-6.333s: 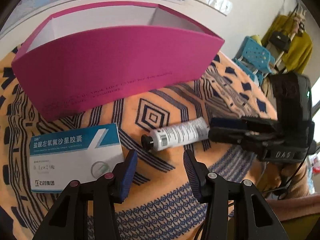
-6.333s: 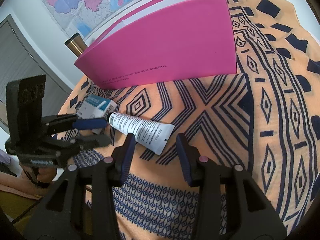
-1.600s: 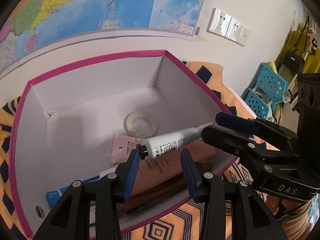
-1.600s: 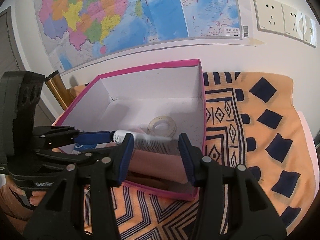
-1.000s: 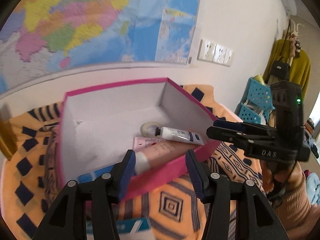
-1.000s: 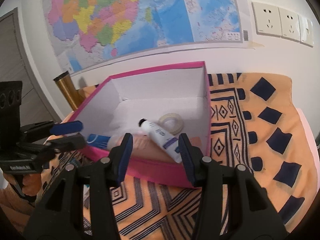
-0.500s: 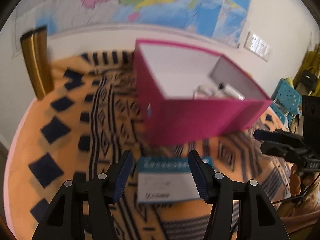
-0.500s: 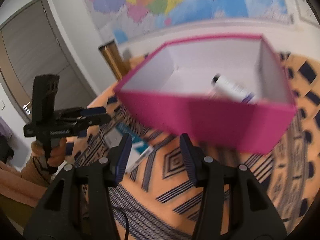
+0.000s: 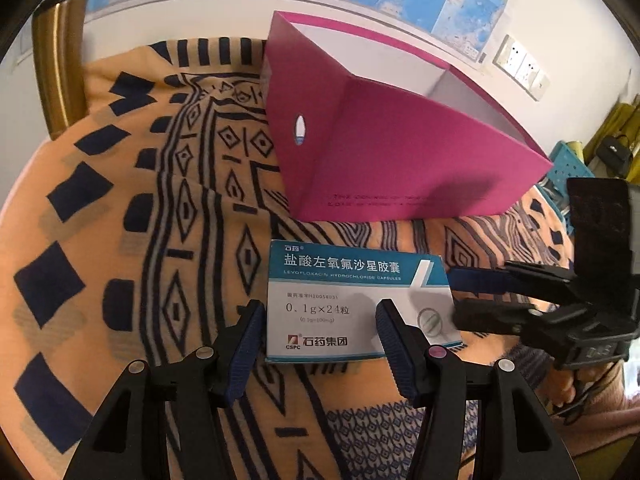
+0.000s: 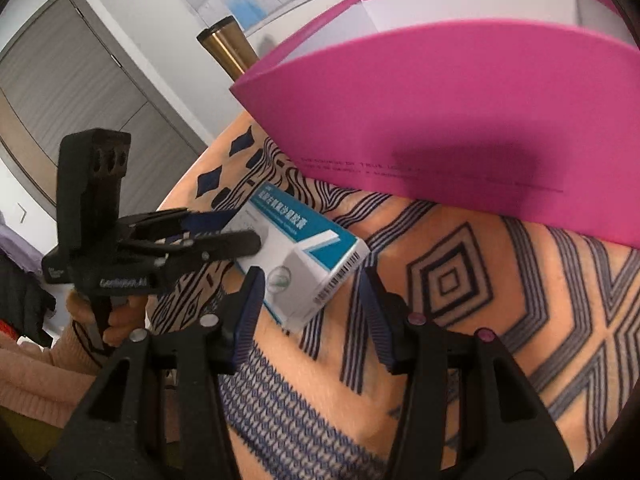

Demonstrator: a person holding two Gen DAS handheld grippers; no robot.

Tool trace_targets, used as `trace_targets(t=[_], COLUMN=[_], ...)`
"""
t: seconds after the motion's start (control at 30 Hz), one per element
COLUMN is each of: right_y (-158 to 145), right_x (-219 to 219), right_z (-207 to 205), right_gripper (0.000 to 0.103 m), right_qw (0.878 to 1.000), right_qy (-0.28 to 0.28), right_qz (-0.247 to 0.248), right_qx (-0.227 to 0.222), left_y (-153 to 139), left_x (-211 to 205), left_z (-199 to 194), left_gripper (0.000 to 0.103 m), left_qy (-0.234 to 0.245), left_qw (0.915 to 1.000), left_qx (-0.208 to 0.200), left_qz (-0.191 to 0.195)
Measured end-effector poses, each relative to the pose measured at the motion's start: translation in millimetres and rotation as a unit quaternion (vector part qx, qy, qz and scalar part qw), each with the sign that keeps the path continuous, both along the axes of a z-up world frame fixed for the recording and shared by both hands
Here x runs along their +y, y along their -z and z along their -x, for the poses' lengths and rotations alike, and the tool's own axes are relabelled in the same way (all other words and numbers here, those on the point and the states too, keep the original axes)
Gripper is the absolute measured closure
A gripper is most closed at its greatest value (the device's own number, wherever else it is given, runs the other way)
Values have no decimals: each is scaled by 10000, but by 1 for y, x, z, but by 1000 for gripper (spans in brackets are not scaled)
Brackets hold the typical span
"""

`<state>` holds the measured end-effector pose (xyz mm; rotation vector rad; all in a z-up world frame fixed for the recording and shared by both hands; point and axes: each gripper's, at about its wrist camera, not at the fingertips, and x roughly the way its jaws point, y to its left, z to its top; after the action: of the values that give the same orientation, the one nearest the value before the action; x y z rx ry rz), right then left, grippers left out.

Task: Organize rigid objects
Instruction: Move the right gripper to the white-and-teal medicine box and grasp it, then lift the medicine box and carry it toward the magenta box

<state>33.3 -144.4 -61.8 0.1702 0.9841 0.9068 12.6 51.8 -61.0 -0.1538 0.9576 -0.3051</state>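
Only the medicine box [image 9: 352, 300] was left out on the patterned cloth [image 9: 160, 240], lying flat just in front of the pink storage box [image 9: 400, 160], so the job looked nearly done. What was already inside the pink box couldn't be seen from here. Left hand-held gripper [image 9: 318, 334] hung over the carton's near edge, jaws apart, nothing clamped. Right hand-held gripper [image 10: 310, 300] came in at its barcode end, also apart and empty. A brass-coloured flask [image 9: 60, 68] stood at the far left corner, out of the way; mostly the two grippers crowded each other.

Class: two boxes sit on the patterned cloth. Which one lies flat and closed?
The blue-and-white medicine box; the pink box stands taller behind it with its top open.
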Motion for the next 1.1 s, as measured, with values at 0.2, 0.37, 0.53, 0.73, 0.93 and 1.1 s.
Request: trace_targets(t=[0.2,0.37,0.53,0.73,0.93,1.1], right_y=[5,4,-3,-17,-32,-46], right_x=[3,-5,-13,-25,-32,-36], right_z=[-8,-9,-5,1,4,8], right_gripper=[54,57,57,57,57,57], right_qw=[9999,9997,9995,9990,9981,9966], right_qy=[103,212,282,386,463,523], right_qz=[-13,61,153,148,147,178], right_qx=[122,141,3,-185,-377,-609], left_y=[-1,-4,-12,-21,-36,-52], left_x=[-5,-12,-19,-28,-37,-41], left_z=[3,7,8,9,12,15], left_gripper=[47,47,47,47,47,47], left_qy=[108,166,198,331,388,433], left_qw=[9999,9996,9994,9987,9982,9968], left_qx=[51,51,-55,-156,-404,-616], left_qz=[73,236,295,342,236,262])
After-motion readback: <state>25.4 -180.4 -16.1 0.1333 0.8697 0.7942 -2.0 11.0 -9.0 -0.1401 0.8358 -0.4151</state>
